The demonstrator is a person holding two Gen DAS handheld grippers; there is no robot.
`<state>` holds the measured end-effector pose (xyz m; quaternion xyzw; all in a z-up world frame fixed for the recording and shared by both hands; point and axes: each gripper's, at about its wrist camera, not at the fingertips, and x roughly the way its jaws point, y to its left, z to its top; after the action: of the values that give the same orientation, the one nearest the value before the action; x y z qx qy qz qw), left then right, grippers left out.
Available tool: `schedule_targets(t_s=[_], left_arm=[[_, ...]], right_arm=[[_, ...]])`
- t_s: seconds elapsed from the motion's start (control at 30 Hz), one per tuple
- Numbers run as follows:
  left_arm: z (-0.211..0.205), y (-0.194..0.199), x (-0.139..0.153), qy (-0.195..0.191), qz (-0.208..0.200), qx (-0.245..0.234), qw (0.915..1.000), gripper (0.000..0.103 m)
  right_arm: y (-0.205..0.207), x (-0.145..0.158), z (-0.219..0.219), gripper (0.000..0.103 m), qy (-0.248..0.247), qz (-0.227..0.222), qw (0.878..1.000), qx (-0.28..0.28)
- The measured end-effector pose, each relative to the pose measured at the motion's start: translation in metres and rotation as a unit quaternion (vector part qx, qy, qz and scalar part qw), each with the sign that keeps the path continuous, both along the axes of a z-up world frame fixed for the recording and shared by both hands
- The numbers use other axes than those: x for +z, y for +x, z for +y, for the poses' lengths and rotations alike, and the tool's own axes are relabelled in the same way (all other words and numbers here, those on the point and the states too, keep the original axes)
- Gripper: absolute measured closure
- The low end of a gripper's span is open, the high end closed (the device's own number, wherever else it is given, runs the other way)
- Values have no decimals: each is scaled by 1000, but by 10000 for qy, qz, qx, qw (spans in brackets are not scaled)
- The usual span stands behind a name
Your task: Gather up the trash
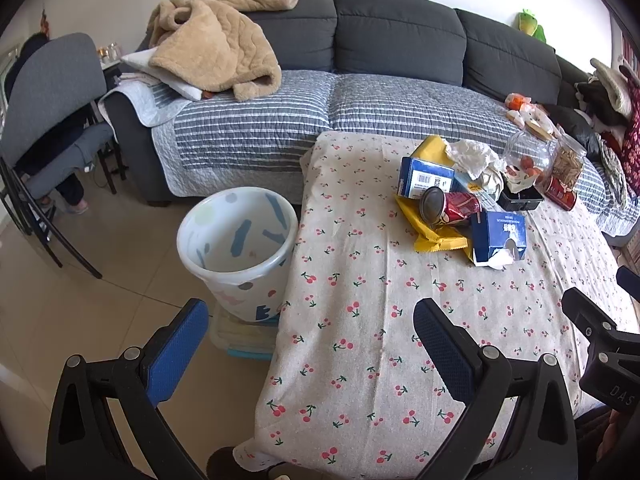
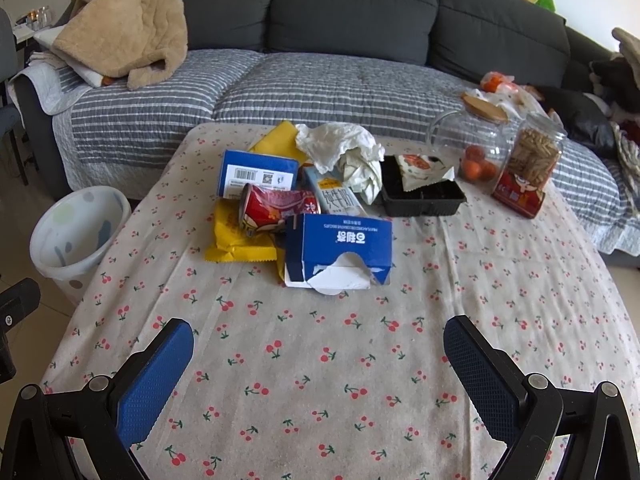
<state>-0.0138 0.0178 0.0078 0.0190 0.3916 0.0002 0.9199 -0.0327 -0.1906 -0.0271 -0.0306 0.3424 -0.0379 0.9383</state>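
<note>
A heap of trash lies on the cherry-print table point(image 2: 320, 360): a torn blue tissue box point(image 2: 340, 248), a crushed red can point(image 2: 276, 210), a yellow wrapper point(image 2: 236, 240), a second blue box point(image 2: 258, 174), a milk carton point(image 2: 338, 198), crumpled white paper point(image 2: 344, 148) and a black tray point(image 2: 424, 196). A white patterned bin point(image 1: 240, 244) stands on the floor at the table's left edge, with nothing visible inside. My left gripper point(image 1: 310, 328) hangs open over the table's near left corner. Short of the heap, my right gripper point(image 2: 318, 344) is open with nothing between its fingers.
Two glass jars point(image 2: 532, 156) stand at the table's far right, one holding small orange fruit. A grey sofa point(image 2: 352, 12) with a beige blanket point(image 2: 120, 20) runs behind the table. A person sits on a grey chair point(image 1: 44, 92) at far left.
</note>
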Motion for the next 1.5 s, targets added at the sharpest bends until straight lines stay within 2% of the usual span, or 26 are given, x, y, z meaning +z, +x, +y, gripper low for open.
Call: schedule_targets(t_s=[0.3,0.4,0.6,0.7,0.77,0.87,1.0,1.1,1.23,1.4,1.5], left_arm=[[0,3,1,-41,70,-19,10000,0],[1,12,0,-195,197,-138,9995,0],[-4,46,1,-736,791,-546,9926,0],[-20,63,6,-539,741,-719,9932,0],[-31,80,3,-456,893,-816,9916,1],[-44,108,-11,-768,1264,-1079,9831,5],[-68,141,-31,-1036,1384,-1385,9751,13],[-88,166,-42,-1373,1579,-1446,9671,17],[-120,193,-52,-1403,1720,-1385,9652,17],[-156,218,-62,-1204,1848,-1224,9677,16],[-170,226,-66,-1125,1850,-1029,9708,16]], right_arm=[[-3,7,-1,0,-25,-74,10000,-49],[-3,13,-4,0,-35,-85,9999,-71],[11,37,-18,0,-183,211,9996,47],[31,45,-40,0,96,515,9986,39],[47,46,-55,0,189,719,9972,33],[72,36,-79,0,310,1072,9938,-18],[92,9,-113,0,767,1328,9879,-245],[104,-19,-131,0,1087,1901,9750,-374],[116,-26,-149,0,1255,2049,9697,-432],[129,-28,-174,0,1110,1996,9702,-813],[132,-31,-187,0,1235,2021,9670,-933]])
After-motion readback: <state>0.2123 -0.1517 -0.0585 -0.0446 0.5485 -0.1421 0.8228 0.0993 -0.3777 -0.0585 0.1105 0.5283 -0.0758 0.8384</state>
